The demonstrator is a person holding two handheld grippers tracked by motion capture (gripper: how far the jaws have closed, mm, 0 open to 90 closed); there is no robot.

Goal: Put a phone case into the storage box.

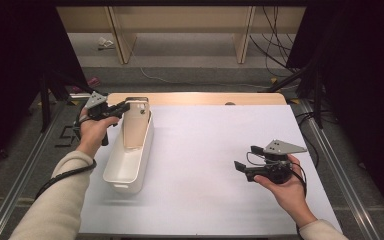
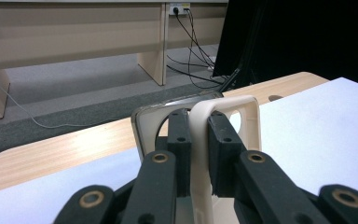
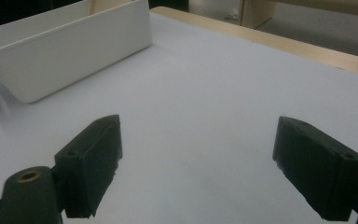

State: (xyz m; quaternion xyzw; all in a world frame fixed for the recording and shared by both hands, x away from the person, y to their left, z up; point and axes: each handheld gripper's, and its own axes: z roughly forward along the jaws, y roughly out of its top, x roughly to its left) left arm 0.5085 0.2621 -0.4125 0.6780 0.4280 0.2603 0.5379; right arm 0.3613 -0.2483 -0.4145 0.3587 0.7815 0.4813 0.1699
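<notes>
A long white plastic bin (image 1: 130,160) lies on the left part of the white mat (image 1: 205,145), lengthwise away from me. Its far end, which has a loop handle (image 2: 242,105), looks raised. My left gripper (image 1: 121,108) is shut on that end, and in the left gripper view its pads (image 2: 179,140) pinch the cream rim (image 2: 200,140) between them. My right gripper (image 1: 246,157) is held over the right side of the mat with its jaws wide open and nothing between them. In the right gripper view (image 3: 198,140) the bin (image 3: 74,51) sits far off at the upper left.
The mat covers a wooden table whose far edge (image 1: 205,98) stays bare. Beyond it are wooden shelf legs (image 1: 122,35) and loose cables (image 1: 275,45) on the floor. Dark curtains flank both sides. Metal rails (image 1: 25,165) run along the table.
</notes>
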